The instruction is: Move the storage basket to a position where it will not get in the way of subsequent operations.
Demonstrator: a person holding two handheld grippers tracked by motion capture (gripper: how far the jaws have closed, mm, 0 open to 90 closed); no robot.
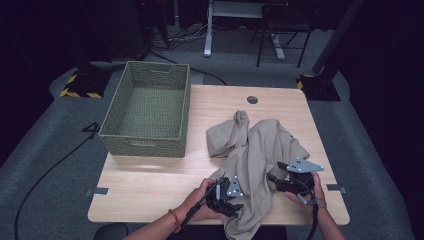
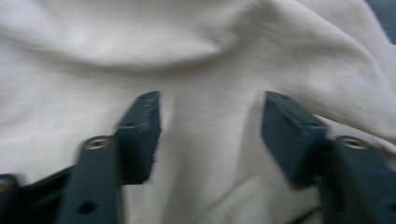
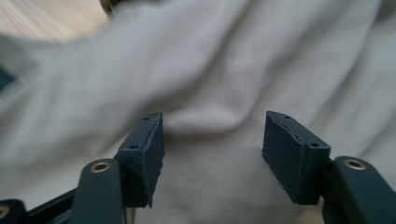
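Your cloth [image 1: 255, 150] lies on the table [image 1: 150, 180], right of the basket [image 1: 147, 107] and apart from it. Your 2 grippers sit at its near edge: left gripper [image 1: 235, 202], right gripper [image 1: 272, 177].

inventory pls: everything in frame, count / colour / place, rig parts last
garment: 1, beige, crumpled on the table's right half, near edge hanging over the front
basket: 1, green woven, nothing inside, table's far left
table: 1, light wood, centre
round hole: 1, dark, table's far edge
desk frame: 1, white, floor behind
chair: 1, black, floor behind
left gripper: 1, black, jaws apart over the garment's near part
right gripper: 1, black, jaws apart over the garment's right side
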